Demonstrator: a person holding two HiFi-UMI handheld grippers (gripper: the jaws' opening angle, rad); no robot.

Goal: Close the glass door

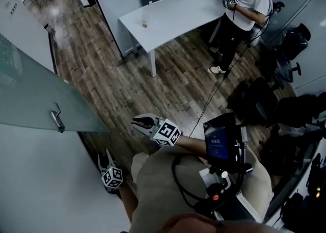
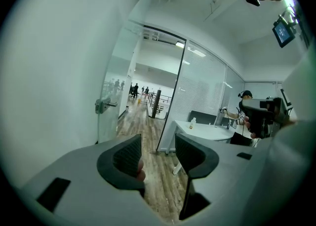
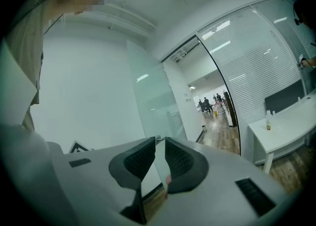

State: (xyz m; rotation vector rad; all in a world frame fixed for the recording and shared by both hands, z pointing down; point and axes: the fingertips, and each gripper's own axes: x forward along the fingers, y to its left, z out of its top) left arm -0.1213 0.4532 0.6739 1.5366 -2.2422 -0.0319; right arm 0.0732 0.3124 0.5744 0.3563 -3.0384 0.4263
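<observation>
The frosted glass door [image 1: 35, 99] stands swung open at the left, its metal handle [image 1: 57, 120] on the near edge. My left gripper [image 1: 103, 158] is low beside the white wall, below and right of the handle, not touching the door. In the left gripper view its jaws [image 2: 158, 146] are open and empty, with the door handle [image 2: 102, 105] ahead to the left. My right gripper [image 1: 138, 122] hovers over the wood floor, right of the door, pointing toward it. Its jaws [image 3: 159, 146] stand narrowly open with nothing between them, and the glass door [image 3: 153, 106] is ahead.
A white table [image 1: 173, 13] with a small bottle [image 1: 144, 23] stands beyond the doorway wall. Another person [image 1: 244, 2] stands at its right end. Dark office chairs [image 1: 285, 99] crowd the right side. A black cable [image 1: 214, 94] runs across the floor.
</observation>
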